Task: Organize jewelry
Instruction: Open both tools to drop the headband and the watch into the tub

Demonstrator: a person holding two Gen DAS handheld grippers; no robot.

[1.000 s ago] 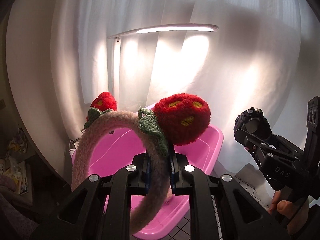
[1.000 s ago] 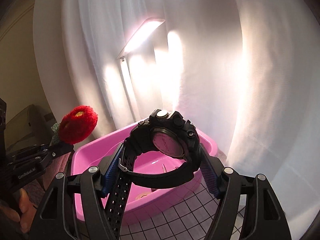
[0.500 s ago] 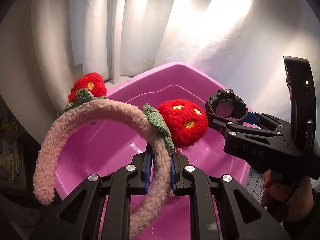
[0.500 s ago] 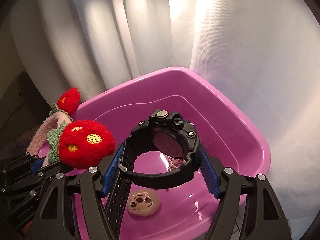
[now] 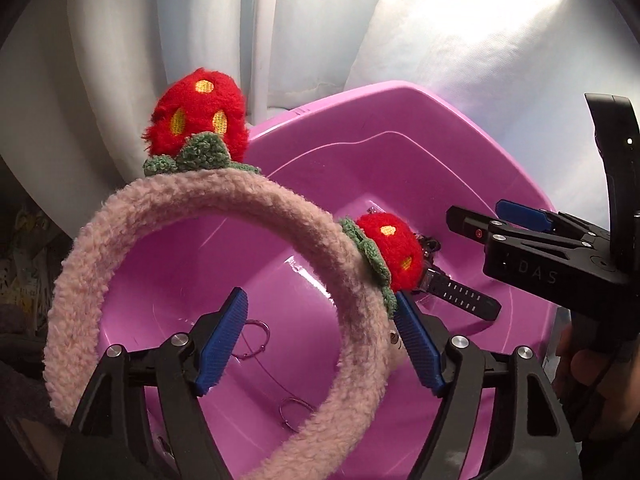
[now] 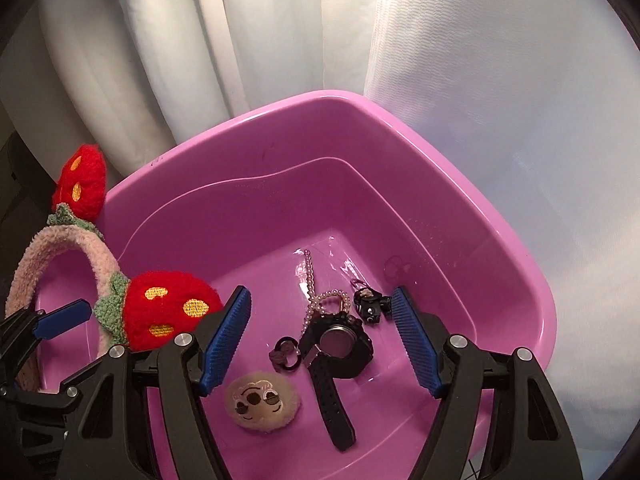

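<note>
Both grippers are held over the pink plastic tub [image 6: 500,248], angled downward into it.

Left gripper [image 5: 320,344]: the jaws have just been opening and now stand apart. The fluffy pink headband with red knitted strawberries [image 5: 224,200] lies between the blue pads [image 5: 224,336] but is not pressed by them; it appears to lean against the right-hand pad. Whether it is falling or resting on the gripper cannot be told.

Right gripper [image 6: 322,344]: jaws wide apart, nothing between them. The black rubber-strapped wristwatch [image 6: 340,344] lies face up on the tub floor below, beside a pearl bead strand [image 6: 316,292], a small black charm [image 6: 370,304], a dark ring-shaped piece [image 6: 285,354] and a round beige plush face [image 6: 262,404].

Step in hand, as judged: release of the headband into the tub.

To do it well:
- the left jaws are to be kept fully apart until the band is clear;
- the gripper is best drawn back along its own line, so the fleece is not snagged on the ribbed pads;
- the band should be let down on the left side of the tub, away from the watch and pearls.

Thin wire rings [image 5: 256,340] are seen on the floor beneath.
</note>
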